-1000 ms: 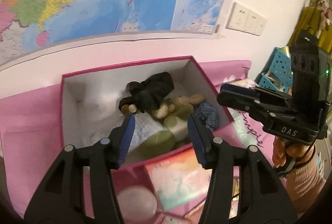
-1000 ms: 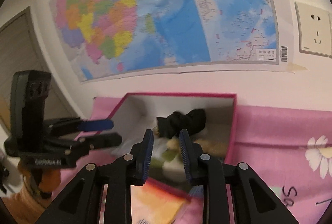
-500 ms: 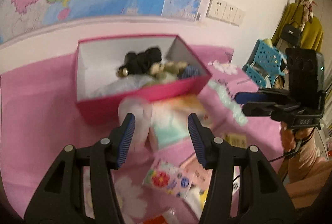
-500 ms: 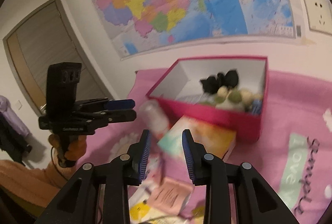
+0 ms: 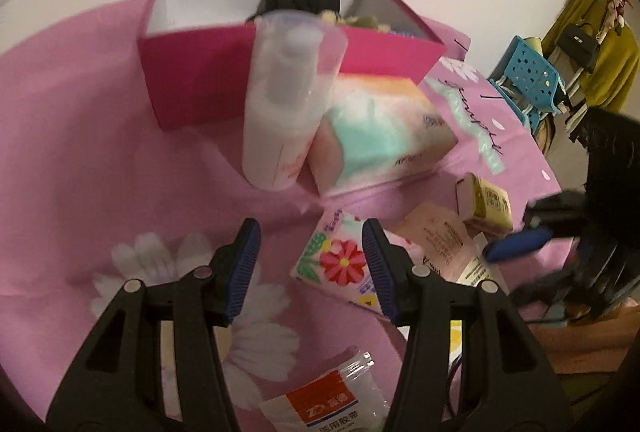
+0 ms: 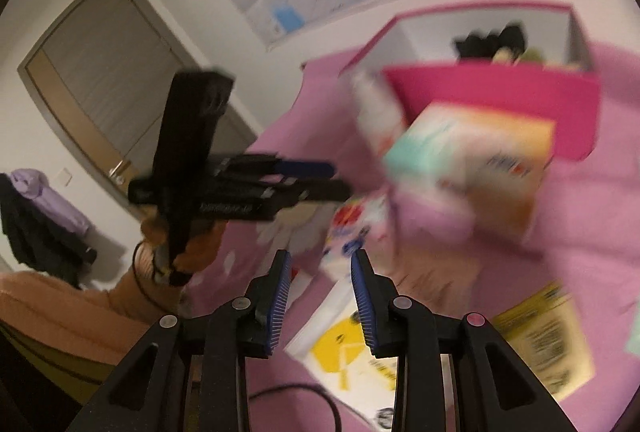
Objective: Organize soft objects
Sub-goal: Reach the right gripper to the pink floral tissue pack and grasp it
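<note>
A pink box (image 5: 208,71) with white inner walls stands at the back of the pink cloth and holds black and greenish soft items (image 5: 304,1). It also shows in the right wrist view (image 6: 492,99). A pastel tissue pack (image 5: 380,135) lies in front of it, and a small flowered tissue packet (image 5: 340,264) lies nearer. My left gripper (image 5: 312,264) is open and empty above the cloth, just left of the flowered packet. My right gripper (image 6: 320,288) is open and empty, low over the cloth near the flowered packet (image 6: 352,228). The right wrist view is blurred.
A white pump bottle (image 5: 284,99) stands beside the tissue pack. A yellow carton (image 5: 486,203), pink leaflet (image 5: 436,232) and orange-labelled bag (image 5: 332,404) lie on the cloth. A yellow-and-white packet (image 6: 352,352) lies under the right gripper. A blue crate (image 5: 528,75) stands at the right.
Both grippers have pulled back from the pink box and dropped lower toward the near cloth. The box now sits farther off and the loose packets have come into view.
</note>
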A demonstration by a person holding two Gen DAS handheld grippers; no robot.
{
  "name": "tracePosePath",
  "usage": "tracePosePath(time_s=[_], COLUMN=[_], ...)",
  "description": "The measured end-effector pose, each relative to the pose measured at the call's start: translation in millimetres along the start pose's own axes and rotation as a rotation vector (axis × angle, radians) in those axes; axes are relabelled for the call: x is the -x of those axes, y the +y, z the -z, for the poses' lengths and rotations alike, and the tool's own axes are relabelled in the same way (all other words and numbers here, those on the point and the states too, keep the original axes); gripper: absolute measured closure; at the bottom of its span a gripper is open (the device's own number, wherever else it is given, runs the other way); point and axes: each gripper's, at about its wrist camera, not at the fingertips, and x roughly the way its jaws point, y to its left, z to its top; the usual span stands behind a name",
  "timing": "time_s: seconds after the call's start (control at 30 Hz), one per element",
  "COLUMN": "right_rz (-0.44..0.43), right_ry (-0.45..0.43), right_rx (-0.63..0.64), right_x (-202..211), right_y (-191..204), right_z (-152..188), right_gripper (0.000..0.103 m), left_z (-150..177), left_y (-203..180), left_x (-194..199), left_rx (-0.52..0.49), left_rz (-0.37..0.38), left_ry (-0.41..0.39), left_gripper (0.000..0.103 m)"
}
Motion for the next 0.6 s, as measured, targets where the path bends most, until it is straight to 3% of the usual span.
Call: tracePosePath(time_s=[0.2, 0.43, 0.6], right_rz=[0.002, 0.053, 0.092], right_ry=[0.03, -0.018, -0.047], right_rx=[-0.065, -0.129, -0.141], right_x=[-26.7, -25.4, -22.7], right_y=[-7.0, -24.0, -31.6], right_z=[6.6, 3.5, -2.1], right_gripper=[0.072, 0.072, 0.072], left_z=[7.0, 12.3, 19.5], left_y=[2.0, -0.8, -13.7], left_x=[-12.0, -14.3, -9.6], left_rx=[-0.006, -0.015, -0.055], left_rz=[0.036, 0.132, 0.14], left_ry=[0.047, 0.084, 0.096], left_gripper=[0.048, 0.048, 0.048])
